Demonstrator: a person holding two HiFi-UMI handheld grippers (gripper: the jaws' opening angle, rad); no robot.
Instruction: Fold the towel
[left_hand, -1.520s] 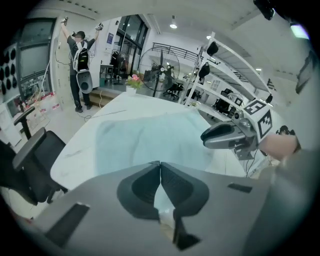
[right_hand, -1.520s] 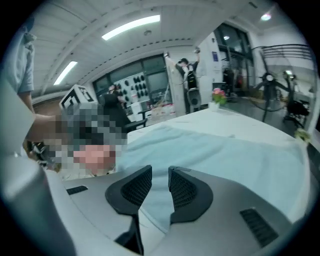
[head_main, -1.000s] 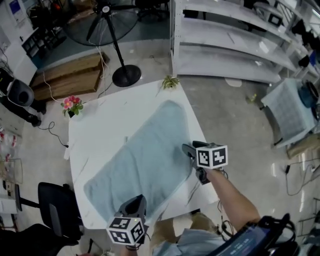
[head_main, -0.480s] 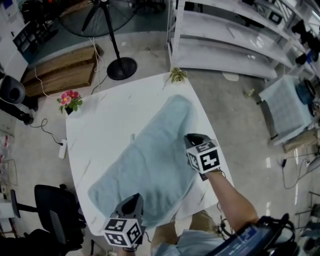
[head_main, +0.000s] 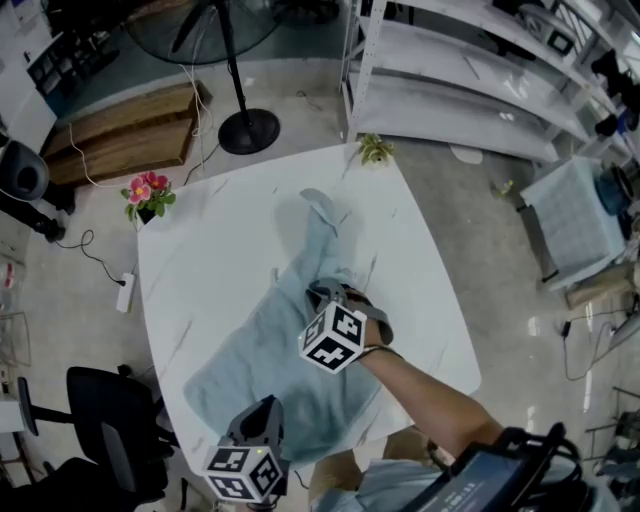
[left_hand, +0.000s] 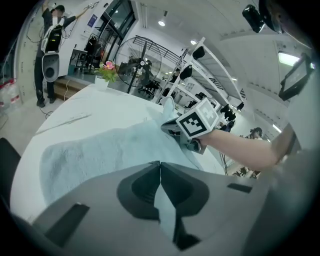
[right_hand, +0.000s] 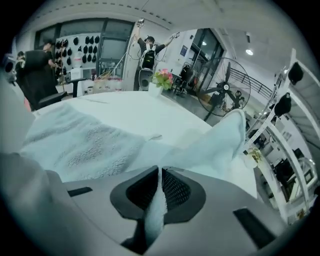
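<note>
**Head view, left to right.**

At 6 o'clock of the table (head_main: 190, 250): left gripper (head_main: 268, 408), jaws pressed fully together on the near end of the towel (head_main: 255, 350). Thin strip of pale cloth pinched between the pads. Same near end as a second ago, grip unchanged.

Centre: towel, pale blue terry, no longer spread flat from 7 to 1 o'clock as before. Right-hand long edge now raised and drawn in toward the middle. Far end pulled up into a loose peak at 12 o'clock. Bare tabletop newly exposed at 3 o'clock, formerly under cloth.

Just right of centre: right gripper (head_main: 320, 295), wide open a second ago at the 3 o'clock edge of the towel. Jaws just closed, now clamped on that edge, a ridge of cloth upright between the pads. Wrist rolled over and carried toward 9 o'clock.

**Reading for the task.** Towel gripped by both grippers. First lengthwise fold judged under way but not yet laid. Raised edge short of the 9 o'clock edge, left half of the towel flat on the table.

**Writing.** Black-and-white square markers on both gripper cubes, patterns only, no letters. Wall signs in the two gripper views too small to read. No brand or label discernible on towel or table, nor on the flower pot (head_main: 148, 195) at 10 o'clock or the small plant (head_main: 376, 150) at 1 o'clock.
</note>
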